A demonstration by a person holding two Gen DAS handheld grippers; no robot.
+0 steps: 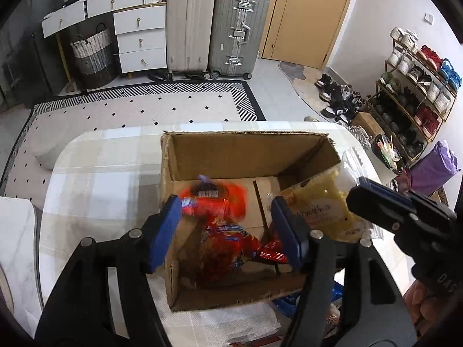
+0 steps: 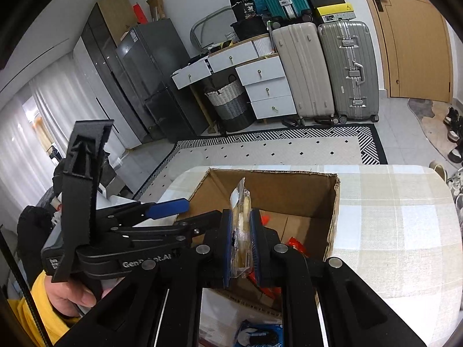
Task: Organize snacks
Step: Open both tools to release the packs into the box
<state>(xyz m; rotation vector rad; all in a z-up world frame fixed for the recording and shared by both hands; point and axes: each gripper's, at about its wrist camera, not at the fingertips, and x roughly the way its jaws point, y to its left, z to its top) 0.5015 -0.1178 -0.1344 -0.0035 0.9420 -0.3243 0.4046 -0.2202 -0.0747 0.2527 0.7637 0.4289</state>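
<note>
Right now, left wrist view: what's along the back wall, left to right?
Woven basket → white drawers → beige suitcase → silver suitcase → wooden door → shoe rack.

Cardboard box [image 1: 246, 156] open on top, no flaps in the way; far half of its floor bare, so room to go down there. Near half taken by red snack packs [image 1: 222, 231]. Left gripper [image 1: 228, 225], jaws apart, sits over near-left part w/ a blurred red pack [image 1: 214, 199] between pads. Right gripper [image 2: 242, 245], clamped on clear yellow snack bag [image 1: 321, 205], fills near-right corner. Table [image 2: 390, 231] right of box clear.
</note>
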